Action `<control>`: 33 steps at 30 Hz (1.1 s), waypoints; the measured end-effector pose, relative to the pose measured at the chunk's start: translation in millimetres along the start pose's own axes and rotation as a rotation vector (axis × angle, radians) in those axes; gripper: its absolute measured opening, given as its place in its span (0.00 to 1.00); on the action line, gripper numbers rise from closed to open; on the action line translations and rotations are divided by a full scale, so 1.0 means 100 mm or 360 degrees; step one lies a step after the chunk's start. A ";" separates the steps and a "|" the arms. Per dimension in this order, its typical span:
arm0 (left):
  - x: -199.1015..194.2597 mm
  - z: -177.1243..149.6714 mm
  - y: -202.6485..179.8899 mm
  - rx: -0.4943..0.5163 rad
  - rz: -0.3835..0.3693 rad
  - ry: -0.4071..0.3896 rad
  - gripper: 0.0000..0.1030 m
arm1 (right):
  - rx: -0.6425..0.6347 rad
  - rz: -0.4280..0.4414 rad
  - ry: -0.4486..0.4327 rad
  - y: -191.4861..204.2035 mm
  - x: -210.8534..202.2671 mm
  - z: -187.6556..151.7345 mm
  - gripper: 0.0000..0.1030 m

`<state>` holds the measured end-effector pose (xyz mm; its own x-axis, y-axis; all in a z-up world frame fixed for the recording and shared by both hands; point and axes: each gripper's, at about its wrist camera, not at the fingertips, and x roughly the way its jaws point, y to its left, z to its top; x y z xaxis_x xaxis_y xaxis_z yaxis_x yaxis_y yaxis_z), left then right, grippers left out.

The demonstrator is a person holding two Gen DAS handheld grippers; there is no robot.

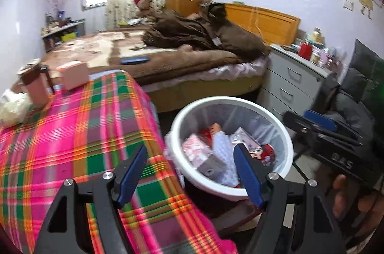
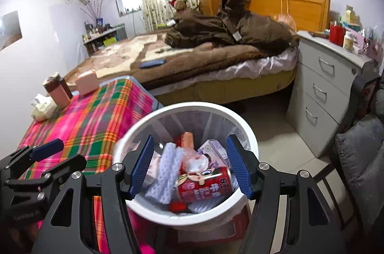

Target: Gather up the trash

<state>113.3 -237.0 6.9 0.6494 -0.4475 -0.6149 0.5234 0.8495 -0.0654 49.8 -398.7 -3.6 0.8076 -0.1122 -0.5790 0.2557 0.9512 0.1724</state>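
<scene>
Left wrist view: the left gripper (image 1: 189,172) is open and empty, above the table's (image 1: 72,134) right edge. The white bin (image 1: 283,134) (full of trash) stands just beside it.

Right wrist view: the right gripper (image 2: 189,167) hangs open, empty, over the bin (image 2: 249,129); a red can (image 2: 204,184) lies inside.

- Left gripper (image 1: 189,170): jaws apart, nothing between the blue pads, pointing down beside the white bin (image 1: 286,134).
- Right gripper (image 2: 189,164): jaws wide, empty, tilted down over the same bin.
</scene>
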 end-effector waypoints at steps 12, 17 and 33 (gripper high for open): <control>-0.71 -0.37 0.36 -0.0084 0.0224 -0.0136 0.74 | -0.0123 0.0002 -0.0186 0.49 -0.46 -0.32 0.62; -0.89 -0.55 0.47 -0.0124 0.0276 -0.0184 0.74 | -0.0155 0.0036 -0.0180 0.61 -0.49 -0.46 0.62; -1.12 -0.82 0.46 -0.0104 0.0436 -0.0303 0.74 | -0.0176 0.0066 -0.0175 0.84 -0.58 -0.63 0.62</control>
<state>19.3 -124.8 8.6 0.8555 -0.2391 -0.4593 0.2830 0.9587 0.0280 -9.0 -293.6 -6.1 0.8712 -0.0972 -0.4812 0.1658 0.9809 0.1021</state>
